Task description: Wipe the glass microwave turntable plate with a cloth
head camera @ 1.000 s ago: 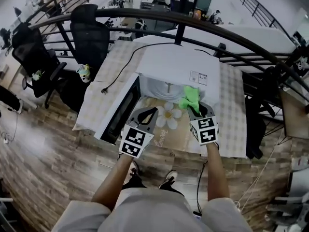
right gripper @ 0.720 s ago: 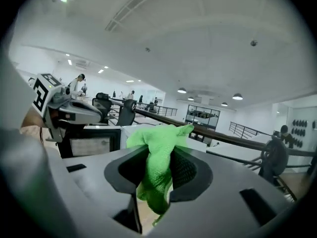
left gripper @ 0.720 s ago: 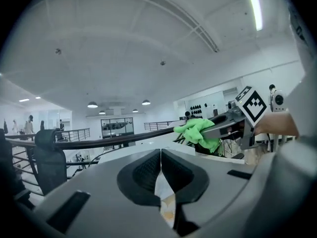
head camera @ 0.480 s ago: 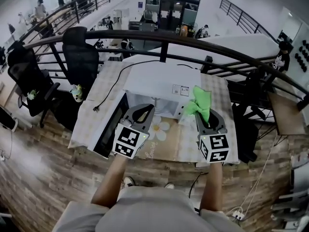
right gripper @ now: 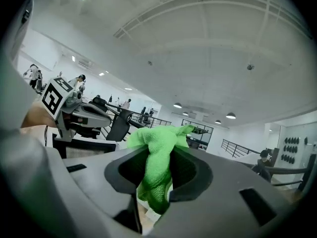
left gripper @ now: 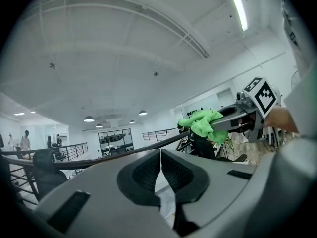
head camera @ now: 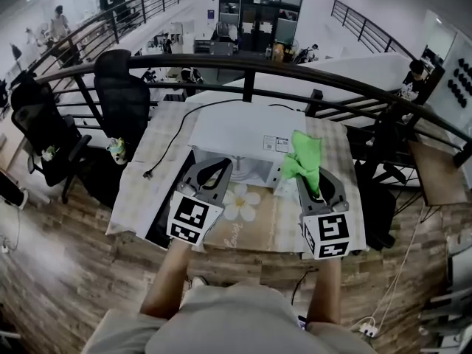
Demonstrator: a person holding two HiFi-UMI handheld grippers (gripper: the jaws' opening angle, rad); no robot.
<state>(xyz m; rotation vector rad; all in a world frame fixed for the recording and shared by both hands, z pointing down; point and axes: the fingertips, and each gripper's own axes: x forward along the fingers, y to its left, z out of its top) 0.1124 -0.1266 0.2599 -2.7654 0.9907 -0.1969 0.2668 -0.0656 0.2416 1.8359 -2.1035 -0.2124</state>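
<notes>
A white microwave stands on the table with its door swung open to the left. The grippers hide most of its cavity, and I cannot make out the glass turntable plate. My right gripper is held up in front of the microwave's right side, shut on a bright green cloth that bunches out past its jaws. My left gripper hangs before the open cavity, its fingertips touching with nothing between them. Both gripper views look up toward the ceiling.
The table has a checked cover and a floral mat in front of the microwave. A black power cord and plug trail off to the left. A curved black railing runs behind, and office chairs stand at the left.
Both grippers have drawn back from the microwave opening and risen. The right one lifted the green cloth up and to the right. The head view has tilted up.
</notes>
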